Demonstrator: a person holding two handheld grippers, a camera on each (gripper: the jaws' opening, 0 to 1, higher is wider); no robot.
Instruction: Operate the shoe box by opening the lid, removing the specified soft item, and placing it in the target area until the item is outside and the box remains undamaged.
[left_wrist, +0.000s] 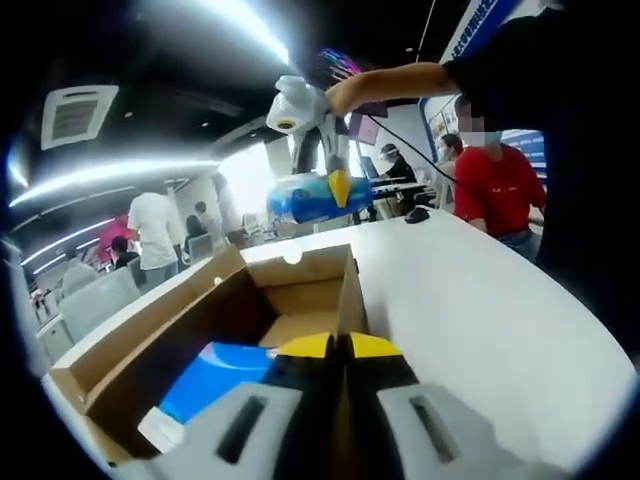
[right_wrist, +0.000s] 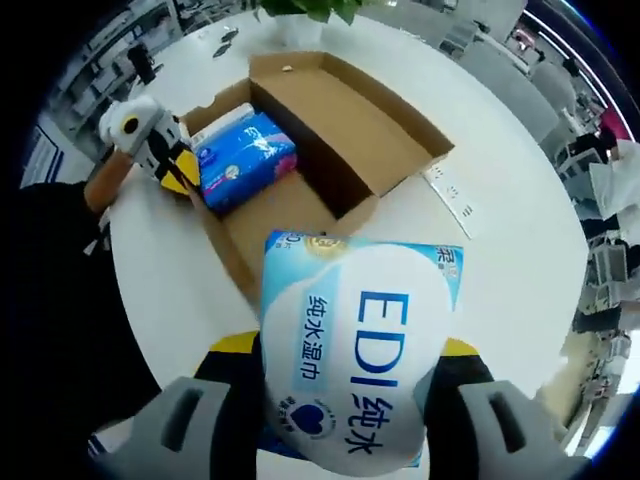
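Right tongs (right_wrist: 345, 375): clamped on the wet-wipes pack (right_wrist: 355, 350), high above the shoe box (right_wrist: 340, 130).
Left tongs (left_wrist: 338, 350): pinched shut on the box wall (left_wrist: 349, 290).
Risk: that pinch could have torn the cardboard.

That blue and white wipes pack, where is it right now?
The wipes pack is clamped in the right hand-held gripper, held in the air above the open shoe box on the white table.

The brown cardboard shoe box (right_wrist: 340, 140) sits open on the white table, lid flap swung back, one blue pack (right_wrist: 245, 160) lying inside. A blue-and-white wet-wipe pack (right_wrist: 360, 350) hangs high above it.
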